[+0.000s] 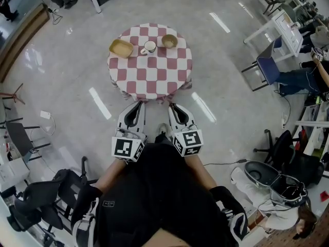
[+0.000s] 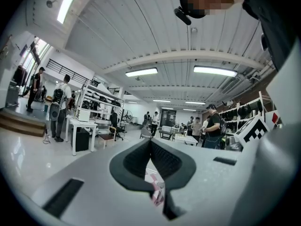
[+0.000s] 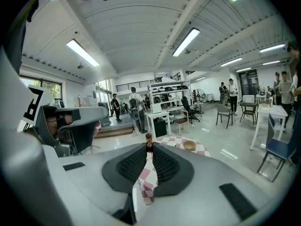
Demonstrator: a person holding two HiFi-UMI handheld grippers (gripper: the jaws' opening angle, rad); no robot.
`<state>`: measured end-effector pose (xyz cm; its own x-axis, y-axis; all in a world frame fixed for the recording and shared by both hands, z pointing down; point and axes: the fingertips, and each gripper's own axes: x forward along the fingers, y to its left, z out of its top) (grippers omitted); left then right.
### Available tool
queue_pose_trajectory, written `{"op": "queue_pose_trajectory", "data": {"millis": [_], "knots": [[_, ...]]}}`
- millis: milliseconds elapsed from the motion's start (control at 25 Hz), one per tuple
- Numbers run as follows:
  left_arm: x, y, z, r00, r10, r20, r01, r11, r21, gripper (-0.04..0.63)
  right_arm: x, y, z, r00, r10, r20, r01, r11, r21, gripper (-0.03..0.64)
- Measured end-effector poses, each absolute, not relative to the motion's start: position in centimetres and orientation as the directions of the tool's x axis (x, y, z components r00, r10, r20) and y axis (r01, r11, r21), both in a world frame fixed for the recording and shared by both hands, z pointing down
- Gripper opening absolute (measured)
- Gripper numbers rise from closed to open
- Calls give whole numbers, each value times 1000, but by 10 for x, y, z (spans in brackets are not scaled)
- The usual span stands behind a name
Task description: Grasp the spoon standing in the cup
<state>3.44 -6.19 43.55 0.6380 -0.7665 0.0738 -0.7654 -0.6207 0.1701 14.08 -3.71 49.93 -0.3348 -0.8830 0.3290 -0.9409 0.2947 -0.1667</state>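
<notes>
A round table with a red-and-white checked cloth (image 1: 154, 76) stands ahead of me on the floor. On its far side are a white cup (image 1: 149, 47), a tan square dish (image 1: 121, 48) to its left and a brown bowl (image 1: 169, 40) to its right. The spoon in the cup is too small to make out. My left gripper (image 1: 139, 105) and right gripper (image 1: 172, 107) hover side by side short of the table's near edge, both shut and holding nothing. In the right gripper view the cup (image 3: 171, 143) and bowl (image 3: 189, 144) show beyond the gripper (image 3: 149, 147). The left gripper (image 2: 150, 141) shows only a strip of cloth (image 2: 157, 192).
A blue chair (image 1: 268, 68) and a white desk (image 1: 280, 27) stand to the right of the table. A black chair (image 1: 20, 138) and dark bags (image 1: 46, 194) sit at the left. Several people stand among desks and shelves (image 2: 94, 107) farther off.
</notes>
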Motion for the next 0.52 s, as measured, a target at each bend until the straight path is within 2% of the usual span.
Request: {"op": "queue_pose_trajectory", "data": {"millis": [520], "knots": [[28,-62,431,641,-765,66,-763,-624,168,9,135,-38,497,-327,-887,327,-944,289,-160,57]]}}
